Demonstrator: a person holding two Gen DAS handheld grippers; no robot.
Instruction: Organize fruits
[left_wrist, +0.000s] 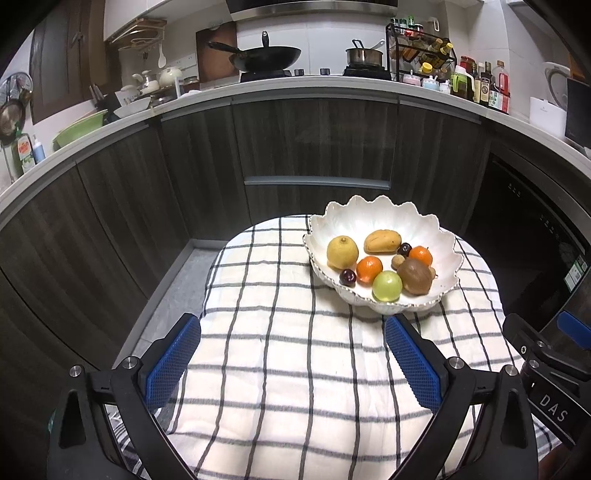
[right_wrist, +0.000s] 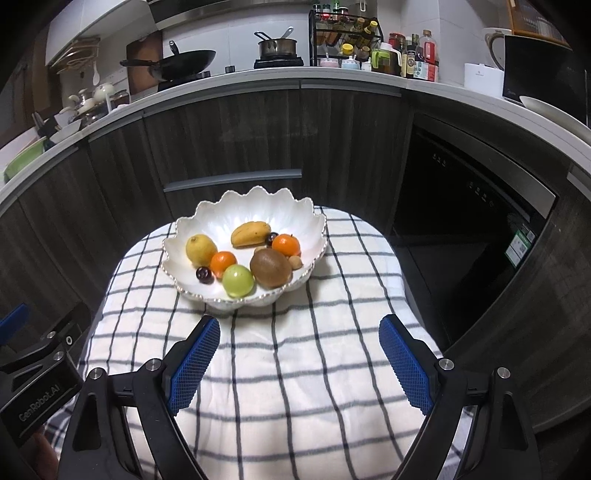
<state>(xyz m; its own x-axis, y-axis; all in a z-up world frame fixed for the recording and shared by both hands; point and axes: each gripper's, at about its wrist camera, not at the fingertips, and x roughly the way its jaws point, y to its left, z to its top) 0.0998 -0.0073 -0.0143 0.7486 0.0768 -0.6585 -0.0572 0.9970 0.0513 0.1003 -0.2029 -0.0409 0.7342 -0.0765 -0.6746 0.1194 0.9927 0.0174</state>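
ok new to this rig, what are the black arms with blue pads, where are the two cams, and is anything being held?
No robot: a person carries a two-finger gripper in each hand, each with a fisheye camera looking along its fingers. One picture shows the left gripper, the other the right gripper; each also glimpses its neighbour at the frame edge. The blue parts are the grip pads. Both grippers are open and hold nothing. Ahead, on a checked cloth, sits a white scalloped bowl holding a lemon, a green fruit, oranges and other fruit.
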